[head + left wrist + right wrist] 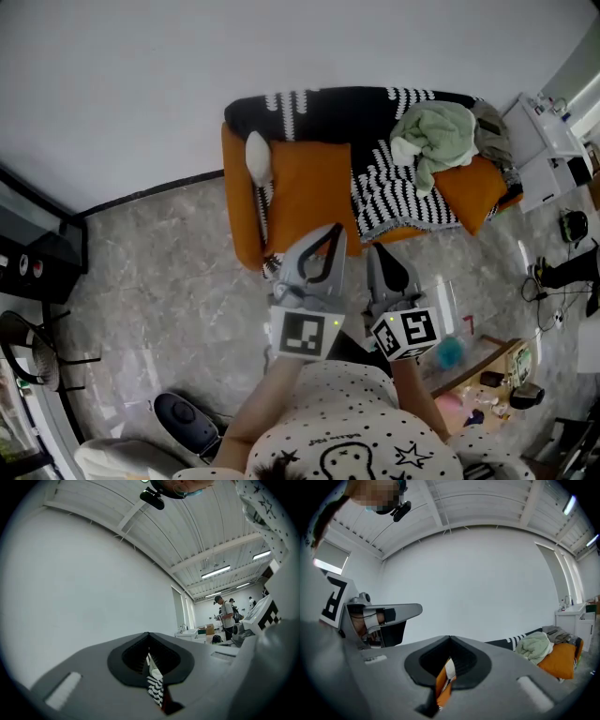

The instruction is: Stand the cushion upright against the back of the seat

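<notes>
- The orange cushion lies flat on the left half of the sofa seat, one edge toward the sofa back and the other reaching the front edge; it looks soft, light and plump, so it should fold or sag if lifted by one corner.
- The best hold is probably the near edge or the two near corners, one in each gripper, pinching fabric and filling together; the cover may slip over the stuffing if only cloth is caught.
- The left gripper and right gripper hover side by side just before the seat front; both pairs of jaws are closed on nothing and must open before any hold.
- A striped throw lies on the seat beside the cushion and could drag along with it.
- A white object rests by the left armrest, close to the cushion's far corner; it may get nudged as the cushion tips up.
- A green cloth and a second orange cushion fill the right end, well apart.
- The back above the cushion is bare; the floor in front gives free room.
</notes>
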